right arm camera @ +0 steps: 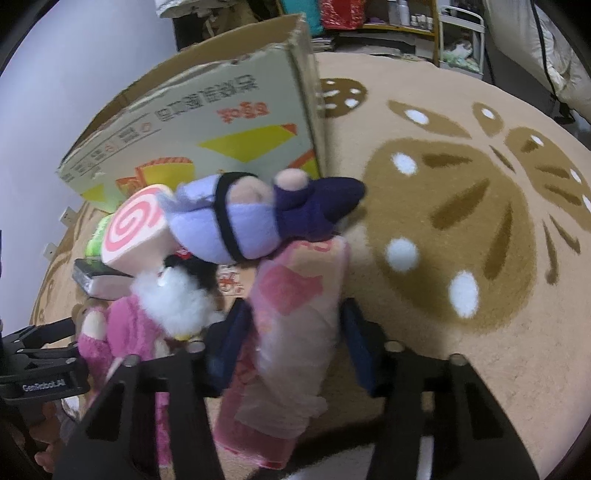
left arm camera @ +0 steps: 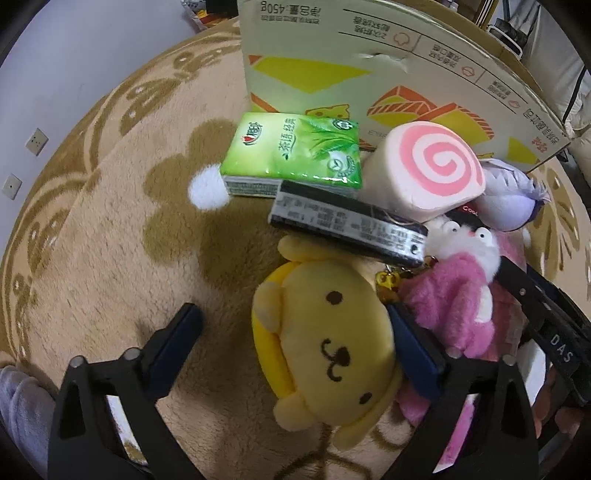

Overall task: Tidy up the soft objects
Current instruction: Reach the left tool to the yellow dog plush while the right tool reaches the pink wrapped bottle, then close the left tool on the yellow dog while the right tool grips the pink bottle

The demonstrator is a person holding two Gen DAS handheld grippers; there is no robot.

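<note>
A yellow dog plush lies face up on the carpet between the fingers of my left gripper. The right finger touches its side and the left finger stands well clear, so this gripper is open. A pink wrapped soft pack lies between the fingers of my right gripper. The jaws stand close on both sides, with a thin gap showing on the right. A purple plush rests on the pack's far end. A pink-and-white fluffy plush lies beside the yellow one.
A pink swirl roll, a green tissue pack and a black pack are piled against an open cardboard box. All of it rests on a round beige carpet. Shelves stand at the back.
</note>
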